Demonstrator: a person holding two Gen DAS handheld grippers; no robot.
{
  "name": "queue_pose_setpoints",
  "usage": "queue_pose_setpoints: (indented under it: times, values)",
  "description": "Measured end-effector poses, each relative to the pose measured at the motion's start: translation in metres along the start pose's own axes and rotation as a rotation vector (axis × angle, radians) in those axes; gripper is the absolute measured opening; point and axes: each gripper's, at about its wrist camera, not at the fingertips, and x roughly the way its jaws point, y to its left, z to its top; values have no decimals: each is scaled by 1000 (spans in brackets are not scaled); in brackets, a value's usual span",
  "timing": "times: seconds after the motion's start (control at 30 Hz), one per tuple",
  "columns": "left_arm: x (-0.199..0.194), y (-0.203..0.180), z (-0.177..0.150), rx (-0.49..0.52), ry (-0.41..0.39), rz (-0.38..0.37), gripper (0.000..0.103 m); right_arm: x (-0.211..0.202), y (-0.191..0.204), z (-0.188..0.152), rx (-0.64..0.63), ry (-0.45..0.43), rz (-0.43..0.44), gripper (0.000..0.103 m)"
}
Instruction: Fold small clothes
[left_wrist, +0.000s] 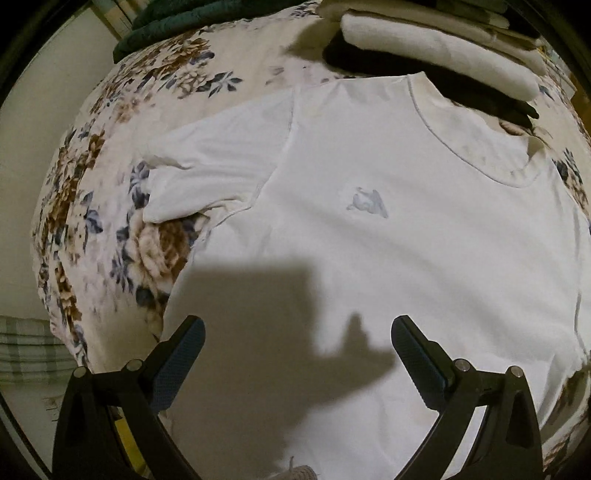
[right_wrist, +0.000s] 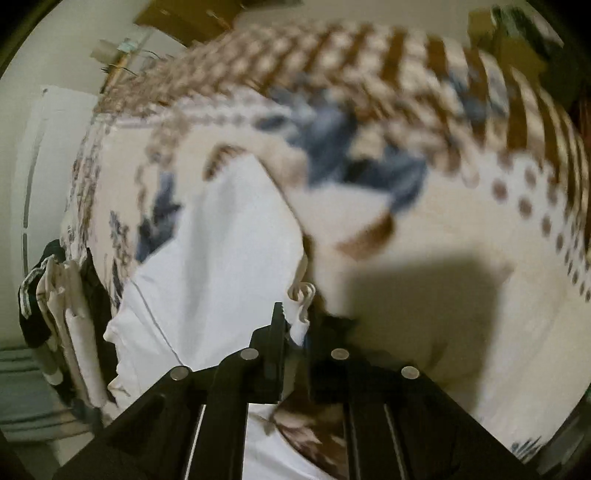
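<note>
A white T-shirt (left_wrist: 369, 221) with a small grey chest logo (left_wrist: 367, 203) lies front up on a floral bedspread (left_wrist: 110, 206), its neck toward the upper right and one sleeve (left_wrist: 207, 166) spread to the left. My left gripper (left_wrist: 297, 332) is open and empty, hovering above the shirt's lower body. My right gripper (right_wrist: 299, 325) is shut on a bunched edge of the white T-shirt (right_wrist: 221, 251) and holds it lifted off the bed. The right wrist view is motion-blurred.
A stack of folded white and dark clothes (left_wrist: 443, 55) lies beyond the shirt's collar; it also shows in the right wrist view (right_wrist: 70, 317). A dark green cloth (left_wrist: 166, 26) sits at the bed's far corner. The bedspread's patterned part (right_wrist: 406, 92) stretches beyond the right gripper.
</note>
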Motion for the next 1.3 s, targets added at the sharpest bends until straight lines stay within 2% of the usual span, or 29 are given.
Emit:
queue_pose_setpoints:
  times: [0.07,0.17,0.23,0.3,0.33,0.37,0.4,0.47,0.5,0.57,0.63,0.67,0.7,0.73,0.8,0.87,0.9,1.0,1.13,1.17,1.2,1.23,1.27,1.3]
  values:
    - [2,9,3,-17,-14,-6,103,-5,24,-7,-92,-57,-33,7]
    - [2,29,3,-45,-29,3,103,-15,92,-38,-375,-149,-94,7]
    - [1,47,2,-70,-44,11,103,-16,140,-68,-565,-168,-109,7]
    - [1,64,0,-89,-55,27,103,-3,195,-118,-811,-168,-141,7]
    - [1,75,-1,-99,-60,37,103,3,209,-136,-892,-169,-150,7]
    - [3,83,-3,-105,-62,48,103,16,229,-169,-1019,-167,-161,7]
    - [5,92,-4,-111,-61,61,103,21,235,-194,-1101,-160,-174,7]
    - [9,108,-7,-121,-58,77,103,56,248,-247,-1283,-97,-216,7]
    - [13,118,-9,-129,-50,90,103,70,250,-264,-1331,-59,-244,7]
    - [17,133,-12,-149,-40,90,103,102,249,-291,-1387,65,-306,16]
    - [21,151,-14,-175,-33,83,103,104,247,-296,-1338,118,-267,34]
    - [23,158,-14,-183,-30,74,103,97,245,-290,-1271,147,-211,40]
    - [25,163,-13,-192,-24,60,103,88,240,-286,-1222,169,-179,51]
    - [29,172,-10,-212,-15,36,103,79,236,-279,-1168,186,-155,57]
    - [39,187,-2,-267,6,-43,103,66,230,-262,-1057,197,-130,58]
    - [50,200,6,-339,33,-119,103,60,222,-249,-987,206,-141,58]
    - [59,210,14,-408,46,-193,103,62,218,-240,-946,207,-161,58]
    - [79,226,31,-541,43,-350,99,68,202,-230,-864,221,-196,58]
    - [114,223,55,-643,87,-475,94,71,179,-224,-763,228,-214,58]
    - [120,220,61,-661,75,-501,87,74,178,-221,-736,226,-215,58]
    - [122,215,68,-659,62,-490,73,74,175,-218,-719,225,-215,58]
    - [121,210,72,-648,51,-467,64,74,173,-215,-698,225,-216,58]
    - [119,207,77,-635,34,-444,37,71,167,-210,-683,227,-213,58]
    - [114,202,82,-611,10,-393,17,71,165,-210,-666,229,-211,58]
